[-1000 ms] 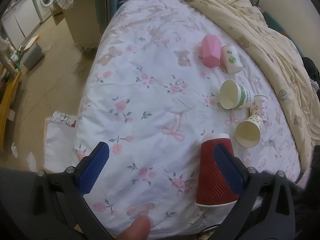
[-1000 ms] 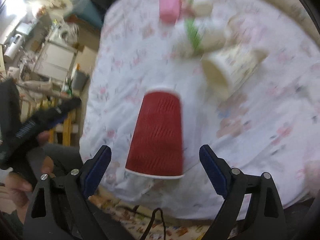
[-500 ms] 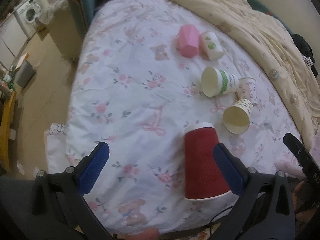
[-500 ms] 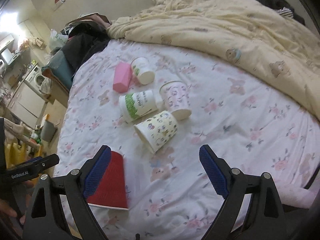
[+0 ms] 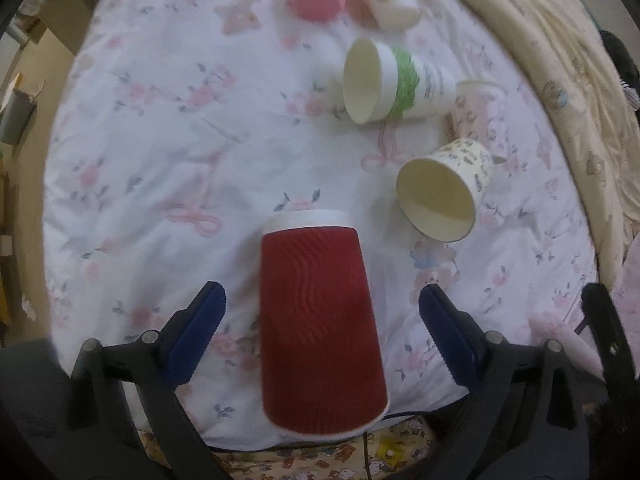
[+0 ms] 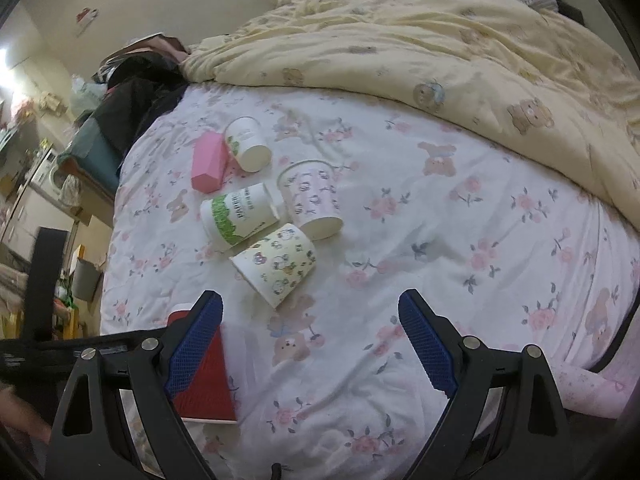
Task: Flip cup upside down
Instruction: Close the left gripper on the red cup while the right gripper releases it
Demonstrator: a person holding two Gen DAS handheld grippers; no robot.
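Through my left wrist camera, my left tool (image 5: 320, 320) hangs with its blue pads spread wide on either side of the red cup (image 5: 316, 320), touching neither wall, so it grips nothing. The cup stands upside down near the foot edge of the bed (image 5: 160, 140), white base up and wide rim down on the floral sheet, which I judge to mean the flip is done and the spread pads are there to let it stand alone. Beyond it lie a cream patterned cup (image 5: 444, 192) and a green-banded cup (image 5: 392, 80), both on their sides with mouths facing me; their print is too blurred here to read. Through my right wrist camera, my right tool (image 6: 310, 344) is also spread and empty, aimed at bare sheet, well apart from the red cup at lower left. The green-banded cup carries lettering that seems to start "PAPER", though I cannot be sure.
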